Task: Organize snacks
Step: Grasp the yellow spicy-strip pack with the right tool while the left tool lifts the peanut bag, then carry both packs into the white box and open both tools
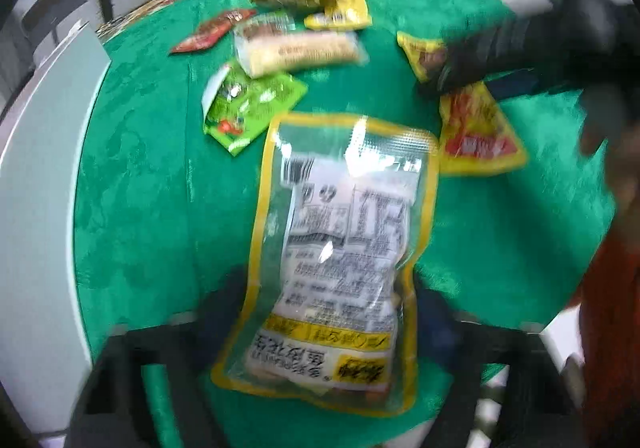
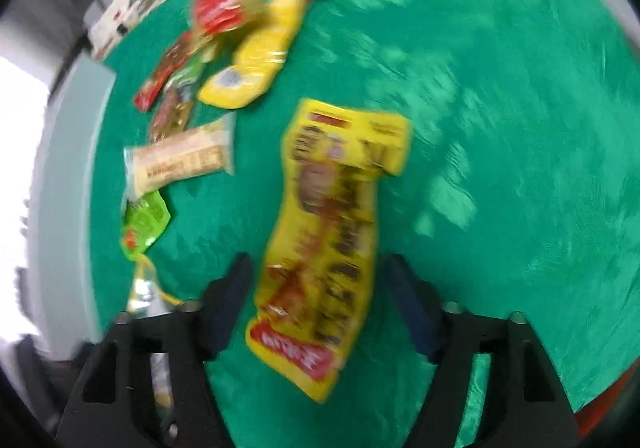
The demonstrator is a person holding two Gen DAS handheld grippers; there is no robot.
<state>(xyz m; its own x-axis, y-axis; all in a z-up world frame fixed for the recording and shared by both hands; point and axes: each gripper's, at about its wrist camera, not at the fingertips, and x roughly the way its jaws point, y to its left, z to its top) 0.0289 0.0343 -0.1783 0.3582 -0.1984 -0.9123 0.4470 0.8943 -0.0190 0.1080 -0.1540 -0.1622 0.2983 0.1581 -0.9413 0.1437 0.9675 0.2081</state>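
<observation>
A clear snack packet with a yellow border (image 1: 336, 232) lies on the green cloth (image 1: 140, 187), its printed back facing up. My left gripper (image 1: 326, 300) straddles its lower half, fingers on either side and not pressing it. A yellow and red snack packet (image 2: 332, 215) lies lengthwise between the fingers of my right gripper (image 2: 320, 280). Green cloth shows on both sides of this packet, so the jaws stand open. In the left wrist view the same yellow packet (image 1: 480, 131) lies to the right, under the dark blur of the right gripper (image 1: 436, 81).
More snacks lie beyond: a green packet (image 1: 248, 107), a beige bar (image 1: 296, 51), a red packet (image 1: 212, 31), yellow packets (image 1: 340, 7) and another yellow one (image 1: 420, 51). A grey table edge (image 1: 36, 207) runs along the left. Bare cloth (image 2: 500, 127) spreads right.
</observation>
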